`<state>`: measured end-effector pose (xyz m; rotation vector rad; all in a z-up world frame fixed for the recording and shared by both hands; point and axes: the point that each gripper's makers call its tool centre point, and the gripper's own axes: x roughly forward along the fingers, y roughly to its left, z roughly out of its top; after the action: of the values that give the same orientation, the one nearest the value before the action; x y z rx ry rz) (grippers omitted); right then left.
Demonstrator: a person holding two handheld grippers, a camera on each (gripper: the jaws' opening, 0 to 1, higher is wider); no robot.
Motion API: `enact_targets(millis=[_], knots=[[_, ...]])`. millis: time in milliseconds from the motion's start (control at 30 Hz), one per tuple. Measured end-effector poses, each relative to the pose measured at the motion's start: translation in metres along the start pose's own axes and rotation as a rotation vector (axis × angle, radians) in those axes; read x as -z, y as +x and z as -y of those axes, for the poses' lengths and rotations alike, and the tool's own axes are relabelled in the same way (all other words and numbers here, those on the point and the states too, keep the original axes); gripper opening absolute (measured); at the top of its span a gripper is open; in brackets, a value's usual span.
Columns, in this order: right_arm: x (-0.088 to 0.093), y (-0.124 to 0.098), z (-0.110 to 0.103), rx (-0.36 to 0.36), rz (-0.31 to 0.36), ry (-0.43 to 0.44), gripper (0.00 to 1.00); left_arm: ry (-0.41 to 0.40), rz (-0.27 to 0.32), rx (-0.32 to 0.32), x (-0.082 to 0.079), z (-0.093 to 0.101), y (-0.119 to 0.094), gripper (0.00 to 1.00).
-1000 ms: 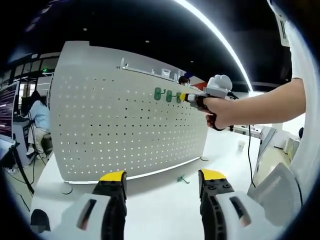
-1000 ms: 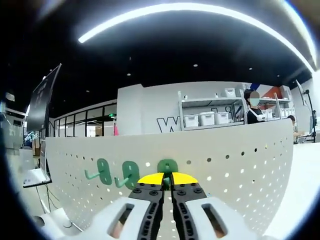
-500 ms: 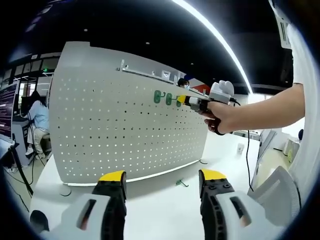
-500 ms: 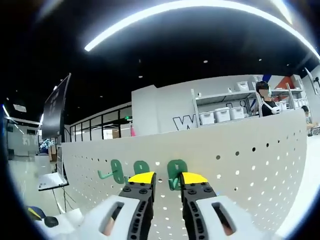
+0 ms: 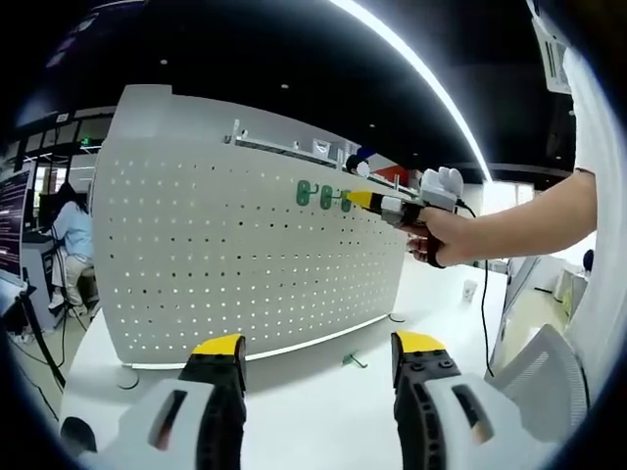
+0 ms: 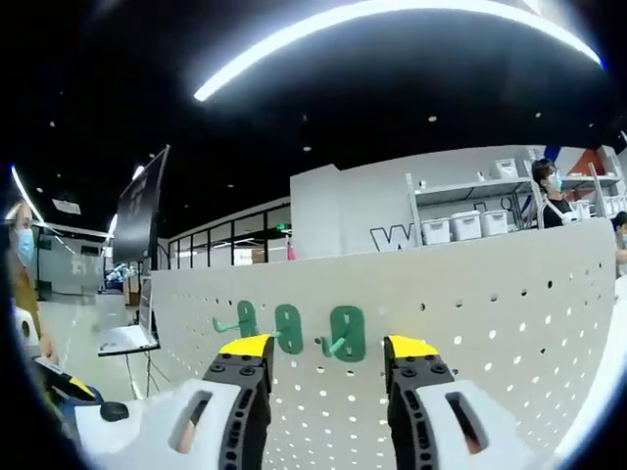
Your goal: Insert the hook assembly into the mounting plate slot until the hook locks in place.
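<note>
Jaws of the right gripper (image 6: 327,348) stand well apart, yellow tips either side of nothing, pointed at the upper part of a white pegboard (image 6: 470,323). Between and just beyond those tips, three green hooks hang in a row on the board: the nearest hook (image 6: 345,334) sits in the gap between the jaws with its peg sticking out toward the camera, a middle hook (image 6: 288,328) is beside the left tip, and a third hook (image 6: 241,320) lies further left with a longer peg. None of them is touching the jaws.

In the left gripper view, the left gripper (image 5: 318,345) also has its jaws spread wide and holds nothing, low over a white table (image 5: 304,411). The pegboard (image 5: 216,264) stands upright on that table ahead of it. The right gripper (image 5: 364,200) comes in from the right, held in a person's hand (image 5: 436,240), its yellow tip just off the three green hooks (image 5: 323,195) near the board's top edge. A loose green hook (image 5: 354,360) lies flat on the table near the foot of the board, apart from both grippers.

Behind the pegboard in the right gripper view stands a shelf with white bins (image 6: 460,225).
</note>
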<state>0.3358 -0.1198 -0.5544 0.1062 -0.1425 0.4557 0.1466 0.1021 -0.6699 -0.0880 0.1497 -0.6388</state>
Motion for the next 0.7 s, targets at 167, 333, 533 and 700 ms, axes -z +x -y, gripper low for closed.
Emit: enact_targets(millis=[167, 333, 533, 700], knots=[[0.001, -0.004, -0.010, -0.069, -0.004, 0.016, 0.50, 0.002, 0.002, 0.002, -0.001, 0.000, 0.000, 0.62], [0.000, -0.006, -0.016, -0.096, -0.003, 0.007, 0.54, 0.007, 0.001, 0.004, -0.001, 0.001, 0.000, 0.62], [-0.002, -0.007, -0.018, -0.108, 0.000, 0.018, 0.53, 0.011, 0.000, 0.006, -0.002, 0.002, 0.001, 0.62], [0.000, -0.013, -0.023, -0.130, -0.006, 0.014, 0.52, 0.014, -0.003, 0.008, -0.003, 0.003, 0.002, 0.62]])
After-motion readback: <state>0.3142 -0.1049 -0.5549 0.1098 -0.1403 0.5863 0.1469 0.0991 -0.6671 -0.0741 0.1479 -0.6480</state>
